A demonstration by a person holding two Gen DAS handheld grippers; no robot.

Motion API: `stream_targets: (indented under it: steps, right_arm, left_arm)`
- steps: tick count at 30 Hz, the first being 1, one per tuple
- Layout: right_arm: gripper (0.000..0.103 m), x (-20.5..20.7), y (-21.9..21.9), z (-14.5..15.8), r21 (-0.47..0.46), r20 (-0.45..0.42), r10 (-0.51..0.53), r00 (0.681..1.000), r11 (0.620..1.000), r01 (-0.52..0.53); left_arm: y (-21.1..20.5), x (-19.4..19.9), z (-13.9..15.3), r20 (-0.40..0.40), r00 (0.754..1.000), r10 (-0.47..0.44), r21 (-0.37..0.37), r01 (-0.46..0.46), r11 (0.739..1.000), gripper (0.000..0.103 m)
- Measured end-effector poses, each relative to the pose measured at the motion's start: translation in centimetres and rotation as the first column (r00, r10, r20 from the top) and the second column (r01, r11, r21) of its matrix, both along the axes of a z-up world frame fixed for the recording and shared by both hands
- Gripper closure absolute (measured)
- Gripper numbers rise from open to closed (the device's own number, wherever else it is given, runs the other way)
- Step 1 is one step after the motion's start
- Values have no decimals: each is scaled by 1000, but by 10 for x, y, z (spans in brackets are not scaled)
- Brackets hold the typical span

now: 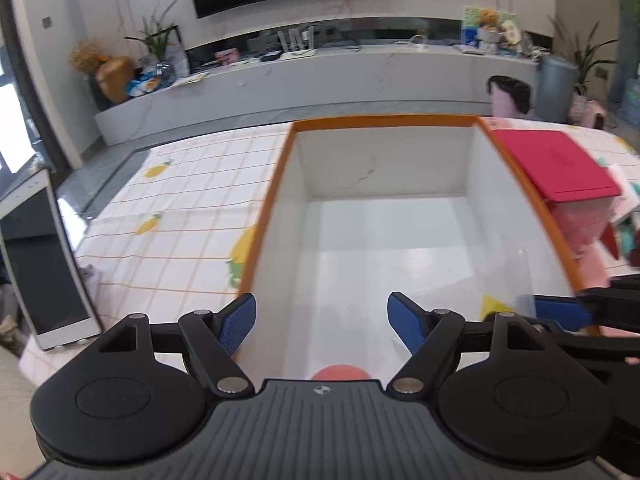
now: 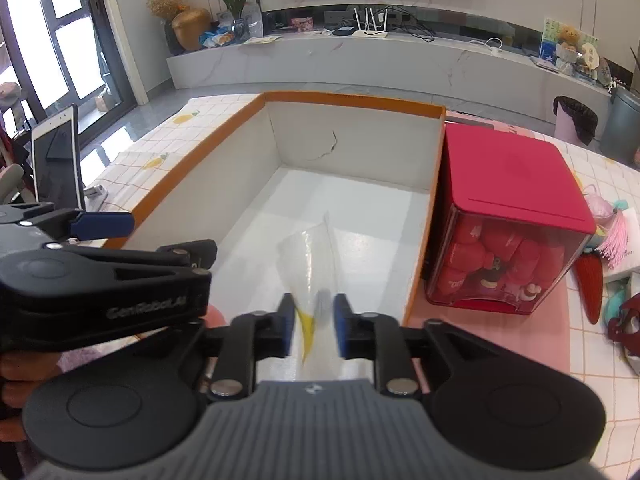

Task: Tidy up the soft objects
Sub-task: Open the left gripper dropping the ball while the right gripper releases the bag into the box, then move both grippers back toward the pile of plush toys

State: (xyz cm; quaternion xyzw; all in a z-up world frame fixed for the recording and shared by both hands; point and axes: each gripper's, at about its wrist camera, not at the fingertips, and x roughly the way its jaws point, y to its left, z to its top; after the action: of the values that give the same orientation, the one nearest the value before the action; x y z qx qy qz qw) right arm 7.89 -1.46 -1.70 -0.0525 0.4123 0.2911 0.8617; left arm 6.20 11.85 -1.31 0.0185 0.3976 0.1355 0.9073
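One clear plastic bag with a yellow patch sits between our right tongs, its long axis running away from us into the orange-rimmed box; blur hides whether the pads press it. Our left tongs gape empty over that box. One red-lidded case of red plush stands just beside, on the tabletop.

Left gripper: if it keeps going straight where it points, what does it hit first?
Probably the white floor of the orange-rimmed box; the left gripper stands open and empty above it, nothing nearer in line, though depth is unclear.
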Motion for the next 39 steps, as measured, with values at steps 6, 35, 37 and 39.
stream_targets:
  steps: [6, 35, 37, 39]
  right_arm:
    - [35, -11, 6, 6, 10, 21, 42, 999, 999, -42]
    - [4, -29, -10, 37, 2, 182, -14, 983, 1000, 14]
    - [4, -28, -14, 44, 7, 203, -20, 979, 1000, 19]
    - [4, -27, -19, 55, 11, 235, -30, 971, 1000, 28]
  left_arm:
    - [3, -4, 3, 8, 1000, 4, -14, -4, 1000, 15]
    - [-10, -14, 26, 103, 995, -16, -16, 18, 1000, 15]
    - [-13, -14, 34, 114, 993, -19, -29, 23, 999, 15]
    - [-17, -13, 44, 138, 990, -15, -34, 20, 999, 15]
